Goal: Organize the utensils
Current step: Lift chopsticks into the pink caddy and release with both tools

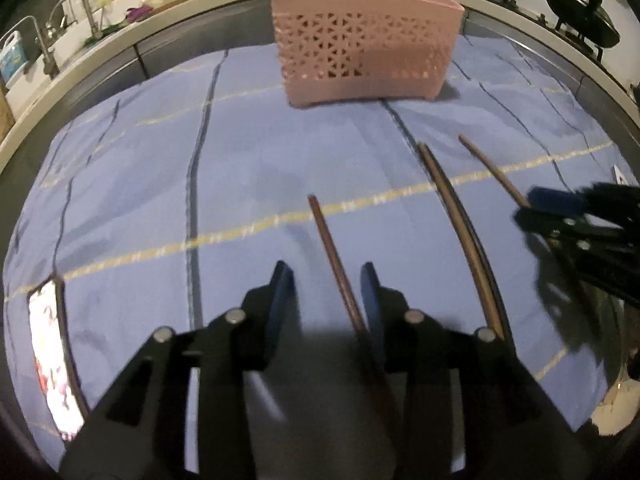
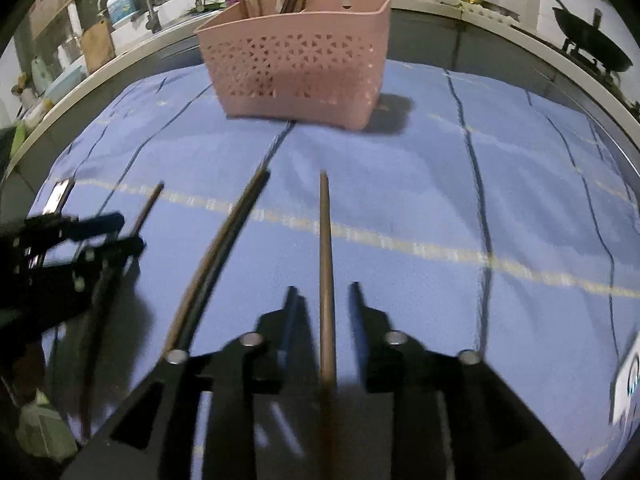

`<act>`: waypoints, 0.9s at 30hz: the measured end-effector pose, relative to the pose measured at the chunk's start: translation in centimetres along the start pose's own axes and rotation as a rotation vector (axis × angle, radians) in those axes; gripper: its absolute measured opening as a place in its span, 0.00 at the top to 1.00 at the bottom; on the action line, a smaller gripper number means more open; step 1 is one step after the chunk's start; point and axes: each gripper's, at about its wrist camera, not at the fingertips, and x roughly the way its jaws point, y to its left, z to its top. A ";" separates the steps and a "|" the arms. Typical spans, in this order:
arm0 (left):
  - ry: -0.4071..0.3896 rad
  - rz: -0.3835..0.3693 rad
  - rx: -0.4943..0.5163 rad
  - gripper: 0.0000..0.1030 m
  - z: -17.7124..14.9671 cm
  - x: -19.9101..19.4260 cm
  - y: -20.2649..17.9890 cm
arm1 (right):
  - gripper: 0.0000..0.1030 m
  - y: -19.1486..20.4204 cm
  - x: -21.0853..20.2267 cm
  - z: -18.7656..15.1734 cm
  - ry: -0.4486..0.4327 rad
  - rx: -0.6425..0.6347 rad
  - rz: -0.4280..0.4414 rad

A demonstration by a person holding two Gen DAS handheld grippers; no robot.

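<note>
A pink perforated utensil basket (image 1: 360, 44) stands at the far side of the blue cloth, with chopsticks upright in it; it also shows in the right wrist view (image 2: 296, 64). My left gripper (image 1: 326, 280) is open around a dark brown chopstick (image 1: 332, 256) that lies on the cloth, near its right finger. My right gripper (image 2: 324, 300) is open around a light brown chopstick (image 2: 326, 248) lying between its fingers. A pair of chopsticks (image 1: 452, 216) lies between the two grippers, also in the right wrist view (image 2: 224, 248). The right gripper shows at the right in the left wrist view (image 1: 560, 212).
The blue checked cloth (image 1: 160, 184) covers the table. A phone (image 1: 52, 360) lies at the cloth's left edge. A counter with a sink and taps (image 1: 68, 16) runs behind, and woks (image 1: 580, 12) sit on a stove at the back right.
</note>
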 end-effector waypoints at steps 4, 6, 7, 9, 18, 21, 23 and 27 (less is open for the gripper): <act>0.000 -0.046 -0.019 0.92 1.5 0.6 0.2 | 0.95 0.2 0.8 1.6 0.020 0.003 0.050; -0.012 -0.069 -0.027 0.94 2.1 0.1 0.3 | 0.95 0.2 0.1 2.0 -0.003 0.004 0.079; -0.043 -0.074 -0.022 0.95 2.5 -0.8 0.5 | 0.95 0.2 -0.8 2.2 -0.032 0.006 0.100; -0.098 -0.093 -0.022 0.96 3.4 -2.7 0.8 | 0.95 0.0 -3.2 2.8 -0.106 0.015 0.158; -0.408 -0.178 -0.059 0.96 10.9 -14.3 3.0 | 0.95 -1.0 -12.7 8.7 -0.405 0.034 0.318; -0.517 -0.189 -0.072 0.96 15.1 -18.0 3.8 | 0.95 -1.4 -15.0 12.9 -0.475 0.053 0.356; -0.572 -0.182 -0.073 0.96 17.2 -19.6 3.9 | 0.95 -1.5 -15.8 16.2 -0.524 0.068 0.354; -0.635 -0.129 -0.077 0.96 21.7 -19.9 3.9 | 0.95 -1.5 -15.8 21.4 -0.649 0.080 0.271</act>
